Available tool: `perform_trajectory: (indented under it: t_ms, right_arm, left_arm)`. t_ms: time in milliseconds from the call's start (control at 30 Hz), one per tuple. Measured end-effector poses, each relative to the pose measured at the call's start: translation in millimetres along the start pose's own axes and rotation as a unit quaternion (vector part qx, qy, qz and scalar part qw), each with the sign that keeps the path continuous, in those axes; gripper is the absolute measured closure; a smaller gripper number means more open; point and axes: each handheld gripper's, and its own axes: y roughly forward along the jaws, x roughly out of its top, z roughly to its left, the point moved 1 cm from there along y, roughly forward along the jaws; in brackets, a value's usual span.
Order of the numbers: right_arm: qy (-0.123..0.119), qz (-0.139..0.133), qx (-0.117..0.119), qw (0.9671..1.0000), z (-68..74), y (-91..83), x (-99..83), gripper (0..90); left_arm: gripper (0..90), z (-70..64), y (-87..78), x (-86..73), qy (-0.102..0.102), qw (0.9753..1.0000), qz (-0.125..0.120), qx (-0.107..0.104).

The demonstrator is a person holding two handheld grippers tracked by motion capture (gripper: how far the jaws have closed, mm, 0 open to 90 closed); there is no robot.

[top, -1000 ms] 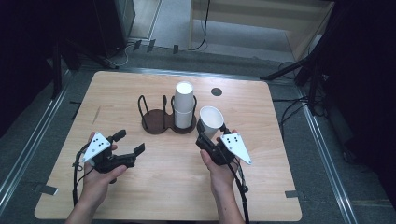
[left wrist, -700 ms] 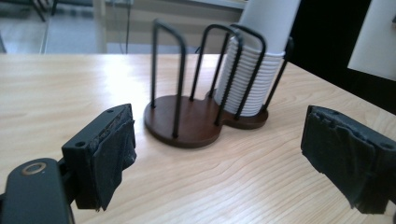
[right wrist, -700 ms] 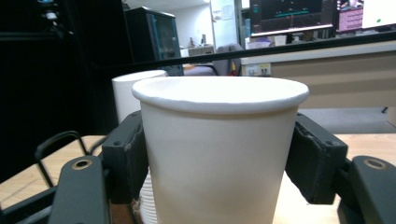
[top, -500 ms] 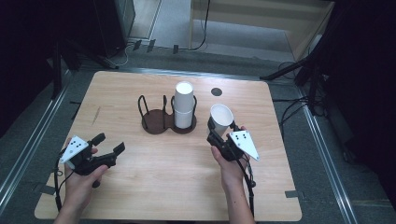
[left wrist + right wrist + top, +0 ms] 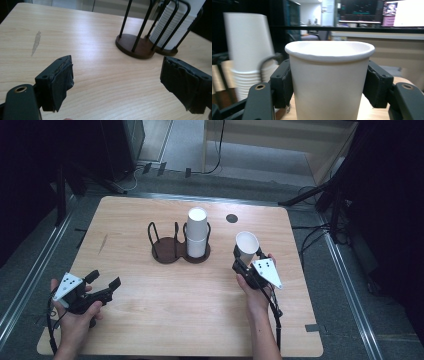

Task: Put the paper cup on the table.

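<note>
Cup (image 5: pixel 246 246) pinched in right gripper (image 5: pixel 245 260) — jaws clamp both sides of its wall, held off the table (image 5: pixel 200 330) near the right edge, beside the holder (image 5: pixel 172 251). Left gripper (image 5: pixel 102 287) spread wide, empty, at the front-left corner. Risk: thin paper wall — squeeze harder and it buckles; ease off and it slips. Right gripper view shows pad contact just below the rim; high view shows the stack (image 5: pixel 197 232) seated in the holder's right bay, left bay free.

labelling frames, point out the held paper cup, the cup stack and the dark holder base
held paper cup (image 5: pixel 329 85), right gripper view, front wall
cup stack (image 5: pixel 197 232), high view, side wall
dark holder base (image 5: pixel 130 45), left gripper view, top face
</note>
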Motion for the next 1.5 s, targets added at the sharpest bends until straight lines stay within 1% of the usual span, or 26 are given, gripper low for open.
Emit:
perform_trajectory:
  t_ms: [100,200,267,333,400,500,567,633,700,800,867,900,933,1000,1033,1133,1167,1200,1267,1333,1400,1500]
  right_arm:
    - [0.008,0.006,-0.014,0.9998,-10.1,2.3,-5.0,33.8]
    - [0.012,0.014,-0.022,0.9996,-19.7,3.6,-9.7,33.2]
    - [0.014,0.014,-0.021,0.9996,-23.5,3.9,-11.7,32.7]
    - [0.017,0.016,-0.022,0.9995,-27.1,3.6,-13.4,32.4]
    - [0.013,0.018,-0.024,0.9995,-30.5,4.3,-14.7,32.4]
    - [0.012,0.023,-0.029,0.9992,-35.5,6.2,-16.3,32.3]
    - [0.012,0.03,-0.037,0.9988,-38.9,7.5,-17.8,32.2]
    - [0.001,0.04,-0.044,0.9982,-41.2,8.6,-19.8,31.8]
    - [0.003,0.05,-0.04,0.998,-42.6,9.9,-22.3,31.3]
    - [-0.002,0.066,-0.044,0.9969,-45.2,11.7,-27.1,31.1]
    - [-0.001,0.071,-0.046,0.9964,-47.1,12.6,-29.5,30.9]
    - [-0.001,0.072,-0.048,0.9963,-48.6,13.2,-30.9,30.9]
    - [0.0,0.075,-0.05,0.9959,-49.8,13.4,-32.3,30.8]
    - [0.001,0.079,-0.053,0.9955,-50.9,13.7,-33.9,30.5]
    - [0.001,0.08,-0.053,0.9954,-51.4,13.9,-34.4,30.4]
    - [0.005,0.086,-0.056,0.9947,-53.3,14.4,-36.0,29.9]
    - [0.003,0.087,-0.057,0.9946,-54.4,14.8,-36.3,29.9]
    - [0.007,0.088,-0.06,0.9943,-54.7,14.8,-36.3,29.7]
    - [0.018,0.093,-0.068,0.9932,-56.1,15.0,-36.1,29.1]
    - [0.022,0.097,-0.072,0.9925,-58.2,15.2,-36.6,28.4]
    - [0.024,0.106,-0.076,0.9911,-59.8,15.2,-37.5,28.0]
    - [0.02,0.113,-0.076,0.9905,-60.4,15.3,-38.8,27.6]
  left_arm:
    - [13.4,3.4,-4.2,-1.9,-0.001,1.0,-0.004,-0.002]
    - [13.4,11.3,-4.9,-4.5,-0.014,0.9997,-0.009,0.015]
    - [13.5,15.8,-4.8,-5.5,-0.03,0.9993,-0.018,0.016]
    - [13.4,17.3,-5.5,-5.4,-0.032,0.9992,-0.02,0.017]
    - [13.5,17.3,-4.6,-6.9,-0.027,0.9993,-0.016,0.021]
    - [13.6,16.5,-4.1,-7.6,-0.027,0.9994,-0.012,0.016]
    - [13.7,16.8,-4.3,-7.9,-0.03,0.9994,-0.012,0.014]
    - [13.8,18.5,-5.8,-7.8,-0.037,0.9991,-0.017,0.014]
    - [14.1,19.6,-7.3,-7.7,-0.044,0.9987,-0.021,0.014]
    - [14.3,21.0,-8.8,-7.1,-0.05,0.9983,-0.026,0.013]
    - [14.3,20.6,-9.0,-7.6,-0.048,0.9984,-0.026,0.014]
    - [14.2,19.7,-8.8,-8.2,-0.041,0.9988,-0.02,0.016]
    - [14.1,18.8,-8.2,-8.4,-0.04,0.9989,-0.019,0.016]
    - [14.1,16.4,-7.1,-8.7,-0.031,0.9992,-0.014,0.019]
    - [14.0,15.6,-6.2,-8.8,-0.025,0.9994,-0.006,0.022]
    - [13.0,13.8,-4.4,-8.8,-0.018,0.9996,0.007,0.021]
    - [11.2,13.6,-3.8,-8.9,-0.016,0.9996,0.012,0.021]
    - [9.0,13.3,-3.4,-8.8,-0.015,0.9995,0.017,0.021]
    - [9.0,12.7,-3.3,-8.8,-0.013,0.9996,0.017,0.02]
    - [9.0,12.3,-3.3,-8.8,-0.011,0.9995,0.019,0.021]
    - [8.3,12.2,-3.1,-8.8,-0.009,0.9995,0.022,0.021]
    - [5.4,12.5,-2.0,-8.9,-0.011,0.9994,0.026,0.018]
